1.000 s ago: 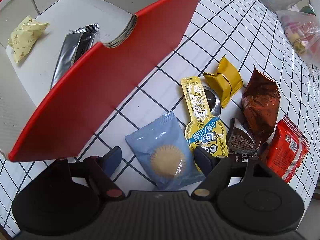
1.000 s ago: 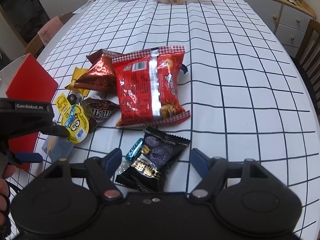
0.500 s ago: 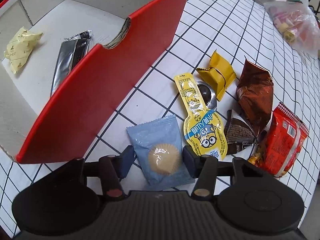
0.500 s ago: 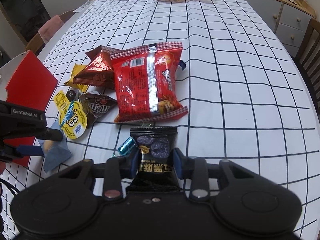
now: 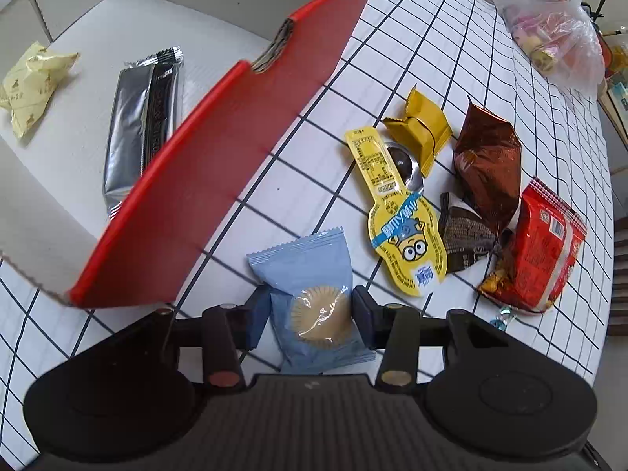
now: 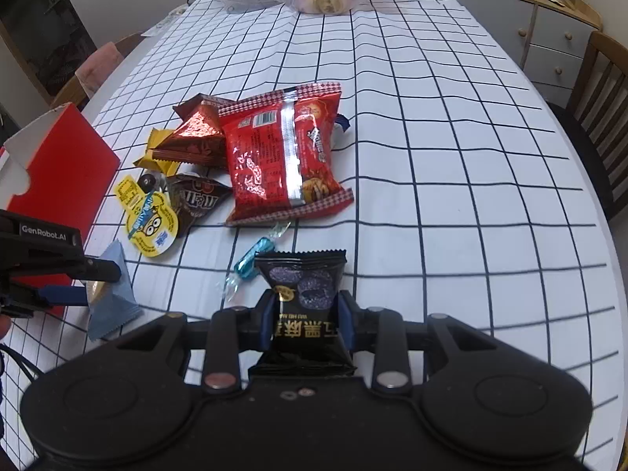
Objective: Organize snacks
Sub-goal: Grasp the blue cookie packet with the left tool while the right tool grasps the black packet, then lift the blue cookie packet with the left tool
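Nearest, each hand has a packet. The left gripper (image 5: pixel 312 312) has its jaws closing on the blue packet (image 5: pixel 310 290), pads already at both its sides around the round biscuit. The right gripper (image 6: pixel 304 324) is clenched on the black packet (image 6: pixel 304 294), its pads pressing the film in at the waist.

Both holds look slight to me. The film is slick and puffed with air, so a quick swing could let either packet slide out or twist in the jaws. The left pads sit beside the biscuit itself; squeezing harder might crack it.

Just past the right gripper, a blue candy (image 6: pixel 251 265) lies beside the black packet and could get flicked away as the packet moves off. Further on, the rest of the pile waits on the checked cloth (image 6: pixel 451 157): the yellow packet (image 5: pixel 396 216), the brown bag (image 5: pixel 488 165) and the red bag (image 6: pixel 280 157), touching or overlapping.

The red box (image 5: pixel 219 180) stands close on the left, its front wall raised with a notch in the rim. The blue packet must clear that wall; catch it low and the light box may shift. Inside, a silver bar (image 5: pixel 141 125) and a pale sweet (image 5: pixel 33 82) leave plenty of bare floor. To the right the cloth lies open to the table's edge.
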`<state>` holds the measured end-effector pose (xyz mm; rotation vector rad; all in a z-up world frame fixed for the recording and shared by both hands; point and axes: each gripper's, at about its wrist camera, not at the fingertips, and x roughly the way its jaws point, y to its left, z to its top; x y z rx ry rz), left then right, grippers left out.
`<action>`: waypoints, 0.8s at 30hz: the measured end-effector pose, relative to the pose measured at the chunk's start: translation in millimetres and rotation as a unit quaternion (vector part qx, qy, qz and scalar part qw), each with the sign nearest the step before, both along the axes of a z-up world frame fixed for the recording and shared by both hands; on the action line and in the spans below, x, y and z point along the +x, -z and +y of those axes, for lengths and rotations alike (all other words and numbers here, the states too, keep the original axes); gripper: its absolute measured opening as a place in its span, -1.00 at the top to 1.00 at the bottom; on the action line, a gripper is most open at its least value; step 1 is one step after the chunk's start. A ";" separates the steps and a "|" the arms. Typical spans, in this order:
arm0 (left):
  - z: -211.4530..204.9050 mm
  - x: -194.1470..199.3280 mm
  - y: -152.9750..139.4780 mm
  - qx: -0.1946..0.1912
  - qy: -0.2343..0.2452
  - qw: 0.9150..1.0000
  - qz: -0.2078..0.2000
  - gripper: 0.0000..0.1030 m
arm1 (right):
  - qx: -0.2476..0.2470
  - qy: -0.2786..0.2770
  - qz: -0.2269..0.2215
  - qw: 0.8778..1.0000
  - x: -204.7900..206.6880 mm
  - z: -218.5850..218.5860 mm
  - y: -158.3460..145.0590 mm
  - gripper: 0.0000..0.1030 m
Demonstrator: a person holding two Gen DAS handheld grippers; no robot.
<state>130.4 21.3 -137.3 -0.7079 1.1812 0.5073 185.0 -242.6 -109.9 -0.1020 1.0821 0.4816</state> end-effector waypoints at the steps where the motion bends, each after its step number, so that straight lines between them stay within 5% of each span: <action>1: -0.2 -1.7 -0.1 -0.001 0.003 1.000 -0.002 0.19 | 0.004 0.002 0.000 1.000 -2.1 -1.3 -2.1 0.39; 24: -1.5 -29.4 -15.1 -0.051 0.084 0.995 -0.022 0.46 | 0.050 0.030 0.002 0.998 -43.6 -15.2 -30.3 0.39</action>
